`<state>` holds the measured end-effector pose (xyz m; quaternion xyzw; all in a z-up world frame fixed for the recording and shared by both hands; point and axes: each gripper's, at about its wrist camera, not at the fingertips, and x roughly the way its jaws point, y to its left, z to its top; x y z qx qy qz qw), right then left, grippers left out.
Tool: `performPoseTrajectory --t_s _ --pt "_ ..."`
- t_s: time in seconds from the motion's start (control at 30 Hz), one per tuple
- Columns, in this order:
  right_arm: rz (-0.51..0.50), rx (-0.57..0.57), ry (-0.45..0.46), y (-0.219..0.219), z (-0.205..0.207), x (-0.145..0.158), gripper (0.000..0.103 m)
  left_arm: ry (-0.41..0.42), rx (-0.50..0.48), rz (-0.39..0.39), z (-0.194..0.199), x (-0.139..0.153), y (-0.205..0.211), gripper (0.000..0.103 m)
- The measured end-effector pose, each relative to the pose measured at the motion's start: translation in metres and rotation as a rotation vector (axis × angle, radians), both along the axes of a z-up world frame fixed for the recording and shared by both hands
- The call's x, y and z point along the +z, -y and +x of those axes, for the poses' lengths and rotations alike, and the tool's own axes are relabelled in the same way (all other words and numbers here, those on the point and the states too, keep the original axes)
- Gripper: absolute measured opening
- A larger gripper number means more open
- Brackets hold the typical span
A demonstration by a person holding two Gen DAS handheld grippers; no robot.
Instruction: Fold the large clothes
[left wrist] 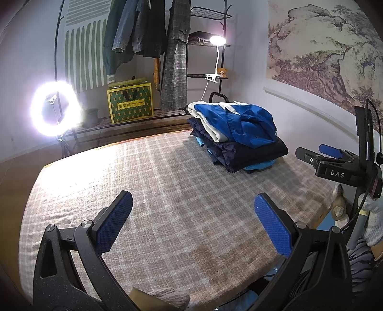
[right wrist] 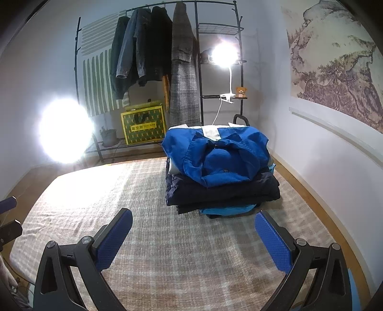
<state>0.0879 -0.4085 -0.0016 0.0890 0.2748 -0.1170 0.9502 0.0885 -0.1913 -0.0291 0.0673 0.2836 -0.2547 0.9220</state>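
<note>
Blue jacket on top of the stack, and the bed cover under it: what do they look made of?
Blue jacket: looks like smooth, thin woven synthetic with a slight sheen and crisp creases, possibly nylon or polyester. Bed cover: matte, coarse textured weave in a beige-and-white check, probably cotton or a blend.

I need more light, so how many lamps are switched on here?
2: a ring light left of the clothes rack, and a clip lamp on the rack's right-hand shelves. Others may be out of view.
</note>
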Motion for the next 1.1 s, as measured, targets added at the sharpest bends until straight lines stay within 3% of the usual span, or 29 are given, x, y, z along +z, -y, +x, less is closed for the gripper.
performPoseTrajectory --t_s 1.0,1.1 --pt "0.006 -0.007 -0.005 -0.0010 -0.0008 -0.0022 0.103 -0.011 0.004 -0.008 -0.0023 0.0057 0.0003 0.103" --pt "0.007 -0.006 -0.007 -0.0012 -0.0015 -0.0025 0.103 0.023 0.008 -0.021 -0.0059 0.0078 -0.0029 0.103"
